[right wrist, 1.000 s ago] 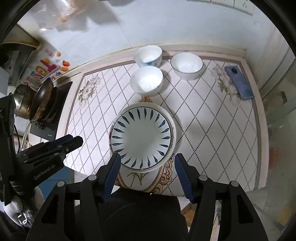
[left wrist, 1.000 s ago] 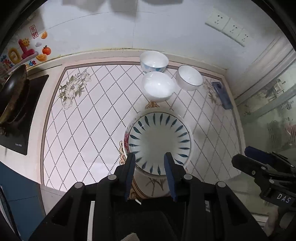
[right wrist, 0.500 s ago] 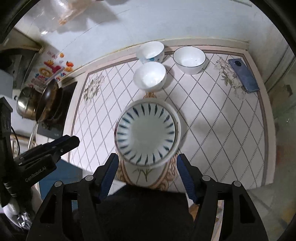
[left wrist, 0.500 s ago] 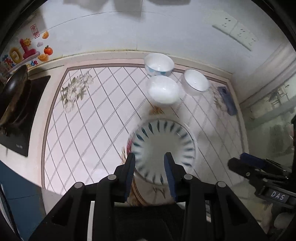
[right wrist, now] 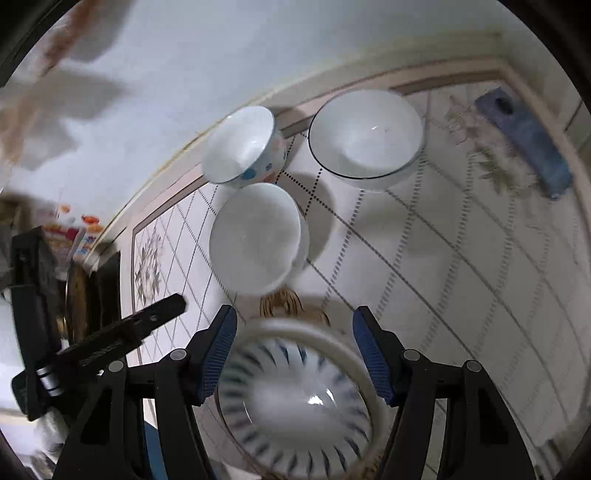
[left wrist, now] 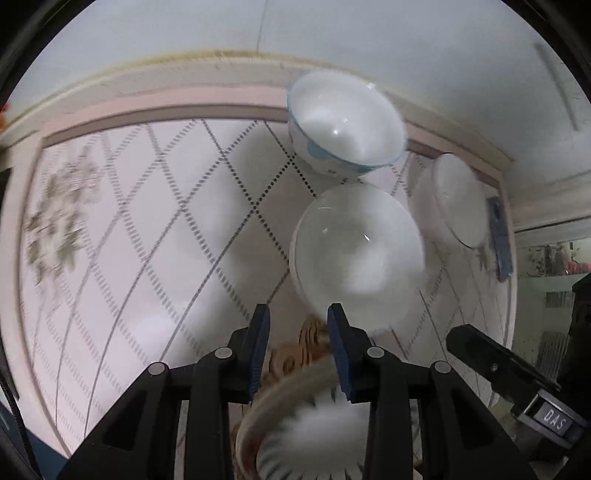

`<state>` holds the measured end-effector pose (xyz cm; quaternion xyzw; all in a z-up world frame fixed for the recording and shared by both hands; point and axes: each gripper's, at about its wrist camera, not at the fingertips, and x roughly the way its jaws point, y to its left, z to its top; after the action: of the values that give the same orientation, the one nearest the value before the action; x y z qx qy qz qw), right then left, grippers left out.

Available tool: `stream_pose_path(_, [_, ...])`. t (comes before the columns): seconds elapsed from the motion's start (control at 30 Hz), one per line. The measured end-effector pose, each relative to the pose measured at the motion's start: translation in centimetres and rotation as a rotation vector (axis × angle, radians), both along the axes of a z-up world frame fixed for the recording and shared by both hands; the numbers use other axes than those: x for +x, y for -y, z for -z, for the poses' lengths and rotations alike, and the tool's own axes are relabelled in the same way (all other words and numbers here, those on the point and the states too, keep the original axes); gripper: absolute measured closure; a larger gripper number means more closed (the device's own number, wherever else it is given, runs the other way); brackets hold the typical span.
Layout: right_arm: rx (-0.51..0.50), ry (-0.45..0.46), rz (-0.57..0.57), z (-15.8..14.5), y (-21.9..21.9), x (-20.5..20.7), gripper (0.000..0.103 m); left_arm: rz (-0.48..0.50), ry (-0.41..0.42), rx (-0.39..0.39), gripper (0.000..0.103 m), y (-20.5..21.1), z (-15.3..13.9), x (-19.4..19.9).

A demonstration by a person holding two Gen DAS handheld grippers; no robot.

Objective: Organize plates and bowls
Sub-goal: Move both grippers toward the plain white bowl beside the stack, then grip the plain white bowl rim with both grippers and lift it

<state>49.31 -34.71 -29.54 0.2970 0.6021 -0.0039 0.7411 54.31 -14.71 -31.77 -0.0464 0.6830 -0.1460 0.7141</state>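
Three bowls stand at the back of the tiled counter: a plain white bowl [left wrist: 356,251] [right wrist: 258,236] nearest, a blue-patterned bowl [left wrist: 343,122] [right wrist: 243,146] behind it by the wall, and a dark-rimmed white bowl [right wrist: 365,134] [left wrist: 458,199] to the right. A large plate with blue dashes [right wrist: 295,402] [left wrist: 306,432] lies nearest, on a floral plate beneath. My left gripper [left wrist: 298,317] is open and empty, just short of the plain bowl's near rim. My right gripper [right wrist: 295,321] is wide open and empty over the dashed plate's far edge.
A blue phone [right wrist: 524,136] lies at the counter's back right. A stove with a pan [right wrist: 81,295] is at the left. The white wall [left wrist: 295,29] runs right behind the bowls.
Both grippers have moved forward and down towards the bowls, so the bowls look much larger. The dashed plate has slid to the bottom of both views. Jaw openings are unchanged.
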Motion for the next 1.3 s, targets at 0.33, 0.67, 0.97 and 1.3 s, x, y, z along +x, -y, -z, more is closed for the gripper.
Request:
stream_pose_path(0.33, [0.063,-0.078,0.042,7.3,0.1,5.0,0.083,0.053,0.003,-0.025,0.084,2.0,4.1,2.7])
stream_pose_path(0.67, [-0.004,-0.061,-0.001,6.4,-1.4,5.6,0.088,0.104,0.094,0.000,0.085,3.5,1.9,0.6])
stream_pose_path(0.97, [-0.043,-0.010,-0.001,1.9,-0.5,2.9,0.088,0.161,0.142,-0.035,0.085,4.9,-2.2,-1.7])
stream_pose_path(1.3, [-0.092,0.001,-0.034,-2.2,3.8,-4.4,0.088,0.205,0.136,-0.064,0.085,9.6,-4.8,-8.3])
